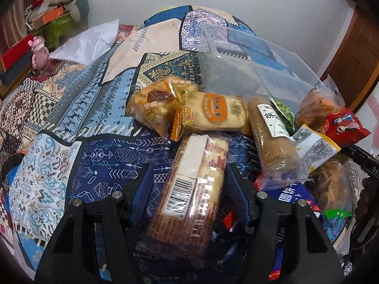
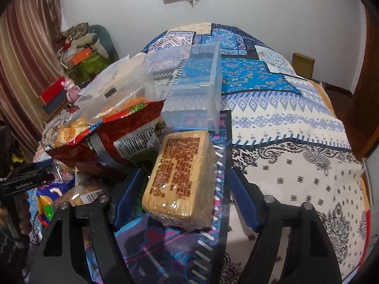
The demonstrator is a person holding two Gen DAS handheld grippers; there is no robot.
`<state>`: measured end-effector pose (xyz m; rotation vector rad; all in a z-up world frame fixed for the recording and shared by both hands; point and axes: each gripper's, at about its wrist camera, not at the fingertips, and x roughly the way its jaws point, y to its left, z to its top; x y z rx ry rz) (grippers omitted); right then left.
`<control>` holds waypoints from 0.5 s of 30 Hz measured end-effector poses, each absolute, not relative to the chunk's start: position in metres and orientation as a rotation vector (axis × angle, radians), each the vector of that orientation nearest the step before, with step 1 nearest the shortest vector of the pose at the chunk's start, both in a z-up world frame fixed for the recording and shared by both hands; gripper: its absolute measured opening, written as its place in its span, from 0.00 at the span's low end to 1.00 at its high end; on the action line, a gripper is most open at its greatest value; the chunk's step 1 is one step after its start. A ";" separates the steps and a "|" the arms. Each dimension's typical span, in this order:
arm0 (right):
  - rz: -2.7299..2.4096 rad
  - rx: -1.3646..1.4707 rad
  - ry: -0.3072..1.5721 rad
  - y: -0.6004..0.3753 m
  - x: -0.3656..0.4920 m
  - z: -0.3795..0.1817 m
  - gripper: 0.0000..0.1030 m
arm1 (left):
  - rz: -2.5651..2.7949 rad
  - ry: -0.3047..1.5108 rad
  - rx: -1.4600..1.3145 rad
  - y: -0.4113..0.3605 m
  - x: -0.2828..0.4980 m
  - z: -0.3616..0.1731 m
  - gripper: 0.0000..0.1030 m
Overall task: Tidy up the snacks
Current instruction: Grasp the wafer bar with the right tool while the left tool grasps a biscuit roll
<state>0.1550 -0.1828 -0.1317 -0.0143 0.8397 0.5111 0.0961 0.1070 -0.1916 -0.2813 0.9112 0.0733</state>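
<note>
A pile of wrapped snacks lies on a patterned bedspread. In the left wrist view my left gripper [image 1: 187, 172] is open, its blue fingers astride a long biscuit pack with a barcode [image 1: 189, 196], apart from it. Behind it lie an orange-labelled rice cracker pack [image 1: 213, 114], a brown roll pack [image 1: 272, 139] and a red packet [image 1: 343, 123]. A clear plastic bin [image 1: 248, 61] stands behind the pile. In the right wrist view my right gripper [image 2: 184, 177] is open around a tan biscuit block [image 2: 182, 175]. A red noodle packet [image 2: 123, 137] and the clear bin [image 2: 196, 90] lie beyond it.
The bedspread [image 2: 296, 127] stretches to the right. A white pillow [image 1: 87, 42] lies at the far left. Boxes and bags [image 1: 52, 16] are stacked by the wall. A pink toy [image 1: 39, 49] stands beside the bed. A cardboard box [image 2: 303, 67] stands at the far right.
</note>
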 end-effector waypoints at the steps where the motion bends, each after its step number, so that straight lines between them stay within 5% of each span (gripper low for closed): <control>1: 0.517 -0.001 0.839 -0.184 0.157 -0.131 0.62 | 0.066 0.914 -0.283 0.107 0.096 -0.193 0.58; 3: 0.538 0.040 0.848 -0.187 0.157 -0.131 0.46 | 0.050 0.925 -0.286 0.105 0.096 -0.196 0.51; 15: 0.515 0.057 0.822 -0.197 0.148 -0.119 0.35 | 0.055 0.828 -0.192 0.083 0.069 -0.160 0.47</control>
